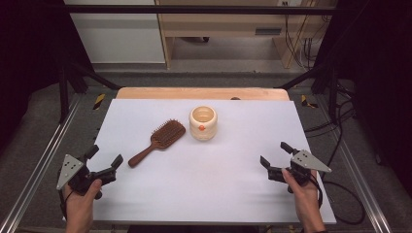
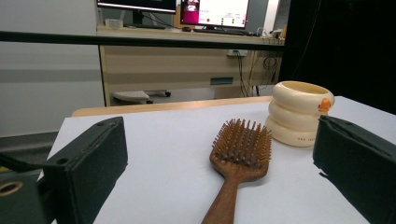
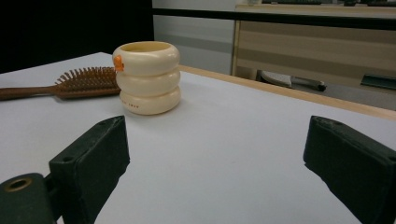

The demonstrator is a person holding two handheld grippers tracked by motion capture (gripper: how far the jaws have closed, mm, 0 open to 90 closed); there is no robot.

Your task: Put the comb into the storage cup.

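A brown wooden hairbrush [image 1: 158,141] [image 2: 238,161] [image 3: 70,84] lies bristles up near the middle of the white table top [image 1: 209,184], its handle pointing to the front left. Just right of its head stands a cream ribbed cup [image 1: 202,123] [image 2: 299,113] [image 3: 148,77] with a small orange mark on its side. My left gripper [image 1: 104,156] [image 2: 219,168] is open near the front left edge, a short way from the brush handle's end. My right gripper [image 1: 275,154] [image 3: 215,163] is open at the front right, apart from both objects, with nothing between its jaws.
A wooden board edge [image 1: 201,93] runs along the table's far side. Black frame posts [image 1: 63,82] and cables [image 1: 340,126] flank the table. A wooden desk [image 1: 233,24] stands behind, with monitors [image 2: 215,11] on it.
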